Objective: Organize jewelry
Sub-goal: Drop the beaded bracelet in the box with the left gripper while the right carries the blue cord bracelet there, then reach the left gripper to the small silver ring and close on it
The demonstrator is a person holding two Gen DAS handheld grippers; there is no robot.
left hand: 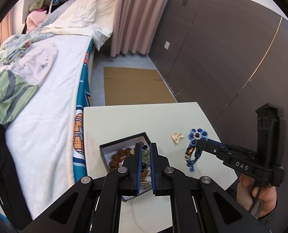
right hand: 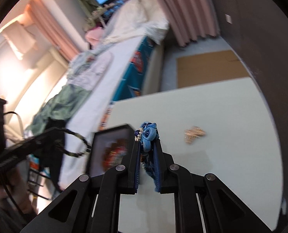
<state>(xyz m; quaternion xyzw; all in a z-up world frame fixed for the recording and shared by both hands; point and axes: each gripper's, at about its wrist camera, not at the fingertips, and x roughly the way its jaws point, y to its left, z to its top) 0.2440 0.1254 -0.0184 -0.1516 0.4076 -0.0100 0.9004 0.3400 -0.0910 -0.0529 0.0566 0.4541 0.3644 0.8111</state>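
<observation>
Right gripper (right hand: 147,145) clamps blue bracelet (left hand: 194,147), lifted for box (left hand: 124,145) at 9 o'clock; left gripper (left hand: 145,147) pinches bead bracelet (left hand: 145,155) above box.

Only one marking reads clearly — "DAS", in raised pale letters on the black body of the right gripper (left hand: 199,143), lower right of the left wrist view.

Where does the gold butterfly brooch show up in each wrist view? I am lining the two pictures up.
Left wrist view: the gold butterfly brooch lies right of centre on the pale table, apart from the black box and left of the blue flower bracelet.
Right wrist view: it lies blurred, right of centre, to the right of the bracelet.
Shared landmark: the black box, left of the brooch in both.
</observation>
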